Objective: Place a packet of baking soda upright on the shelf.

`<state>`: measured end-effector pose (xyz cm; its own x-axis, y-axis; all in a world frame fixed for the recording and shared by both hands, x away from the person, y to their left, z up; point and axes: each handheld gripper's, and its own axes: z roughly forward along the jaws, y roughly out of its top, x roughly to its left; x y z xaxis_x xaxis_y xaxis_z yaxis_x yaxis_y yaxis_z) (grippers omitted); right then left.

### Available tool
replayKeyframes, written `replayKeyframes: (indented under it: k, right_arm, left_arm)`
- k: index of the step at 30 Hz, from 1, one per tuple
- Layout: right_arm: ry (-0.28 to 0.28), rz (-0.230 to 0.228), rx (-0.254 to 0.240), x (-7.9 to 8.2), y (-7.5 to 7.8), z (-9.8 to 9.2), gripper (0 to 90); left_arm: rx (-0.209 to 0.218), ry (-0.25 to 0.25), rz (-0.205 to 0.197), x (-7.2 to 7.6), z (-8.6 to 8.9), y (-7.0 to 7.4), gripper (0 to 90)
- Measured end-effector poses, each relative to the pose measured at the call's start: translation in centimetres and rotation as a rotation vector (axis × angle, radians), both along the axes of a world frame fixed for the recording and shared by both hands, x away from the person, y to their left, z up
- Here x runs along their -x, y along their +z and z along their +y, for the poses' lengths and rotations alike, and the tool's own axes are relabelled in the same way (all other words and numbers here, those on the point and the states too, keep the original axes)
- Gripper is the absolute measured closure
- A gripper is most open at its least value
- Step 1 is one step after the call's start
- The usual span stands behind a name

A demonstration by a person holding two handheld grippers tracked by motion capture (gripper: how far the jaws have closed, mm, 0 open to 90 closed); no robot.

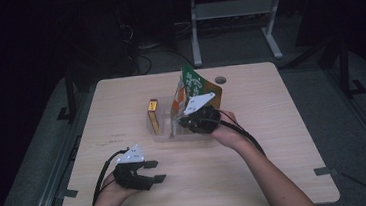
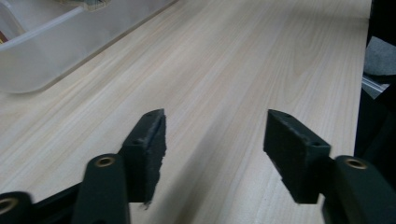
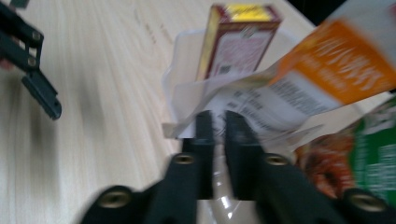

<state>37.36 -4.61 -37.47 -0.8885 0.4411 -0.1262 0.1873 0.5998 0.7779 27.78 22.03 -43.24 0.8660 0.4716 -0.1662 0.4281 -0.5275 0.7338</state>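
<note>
A clear plastic tray (image 1: pixel 166 134) sits mid-table. In it stand a yellow and red box (image 1: pixel 153 115) at its left end and an orange and white bag (image 1: pixel 180 103), with a green bag (image 1: pixel 194 84) behind. My right gripper (image 1: pixel 183 122) reaches into the tray from the right. In the right gripper view its jaws (image 3: pixel 219 119) are shut on the lower edge of the orange bag (image 3: pixel 327 70), beside the box (image 3: pixel 238 42) and the green bag (image 3: pixel 378 154). My left gripper (image 1: pixel 159 170) rests near the front left, open, with bare tabletop between its jaws (image 2: pixel 215 140).
The wooden table (image 1: pixel 264 141) has a round cable hole (image 1: pixel 220 80) behind the tray. The tray's corner (image 2: pixel 46 51) lies ahead and left of the left gripper. Metal desk legs (image 1: pixel 195 31) stand on the dark floor beyond the table's far edge.
</note>
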Motion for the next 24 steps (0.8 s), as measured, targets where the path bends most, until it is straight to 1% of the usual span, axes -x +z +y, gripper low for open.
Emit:
replayKeyframes:
  k: [1, 2, 3, 5, 6, 7, 9, 11, 12, 14, 15, 17, 19, 21, 22, 24]
  right_arm:
    - [0.008, 0.012, 0.012, 0.0, -0.4, 0.2, 89.4]
    - [0.016, 0.011, 0.029, 0.0, -0.9, 0.6, 89.7]
    - [0.022, 0.023, 0.044, 0.0, -1.5, 1.0, 89.7]
    - [0.031, 0.022, 0.068, -0.1, -2.3, 1.6, 89.8]
    - [0.031, 0.036, 0.069, -0.2, -2.6, 2.0, 89.8]
    - [0.029, 0.033, 0.072, -0.2, -3.0, 2.5, 89.8]
    - [0.034, 0.028, 0.073, -0.4, -3.3, 3.0, 89.8]
    - [0.034, 0.029, 0.061, -0.6, -3.3, 3.5, 89.8]
    - [0.04, 0.019, 0.068, -0.7, -3.4, 3.6, 89.8]
    - [0.04, 0.025, 0.052, -0.8, -3.4, 4.0, 89.8]
    - [0.042, 0.011, 0.058, -0.9, -3.5, 4.2, 89.8]
    - [0.031, 0.024, 0.044, -0.9, -3.7, 4.6, 89.8]
    - [0.029, 0.016, 0.053, -1.0, -4.0, 5.0, 89.8]
    - [0.036, 0.021, 0.069, -1.1, -4.6, 5.6, 89.8]
    - [0.034, 0.012, 0.075, -1.1, -4.8, 5.8, 89.8]
    - [0.028, 0.007, 0.069, -1.1, -4.8, 6.2, 89.8]
  left_arm:
    - [0.0, 0.002, 0.008, 0.0, 0.0, 0.0, 39.6]
    - [-0.005, -0.004, 0.003, 0.0, -0.1, 0.0, 39.6]
    - [-0.005, -0.005, 0.005, 0.1, -0.1, -0.1, 39.8]
    - [-0.01, -0.008, 0.009, 0.1, -0.1, -0.1, 39.8]
    - [-0.012, -0.008, 0.01, 0.1, 0.0, -0.2, 39.9]
    - [-0.015, -0.01, 0.011, 0.1, 0.0, -0.1, 40.1]
    - [-0.008, -0.006, 0.013, 0.1, 0.0, -0.1, 40.2]
    - [-0.005, -0.003, 0.015, 0.0, 0.1, -0.2, 40.3]
    - [-0.017, -0.009, 0.012, 0.0, 0.2, -0.2, 40.3]
    - [-0.013, -0.005, 0.017, -0.1, 0.2, -0.2, 40.4]
    - [-0.01, -0.005, 0.016, -0.1, 0.2, -0.3, 40.5]
    - [-0.008, -0.004, 0.017, -0.1, 0.2, -0.3, 40.6]
    - [-0.006, -0.005, 0.019, 0.0, 0.0, -0.3, 40.6]
    - [-0.012, -0.016, 0.017, 0.0, -0.1, -0.4, 40.6]
    - [-0.011, -0.018, 0.017, 0.0, -0.2, -0.4, 40.5]
    - [-0.012, -0.019, 0.021, 0.1, -0.3, -0.5, 40.5]
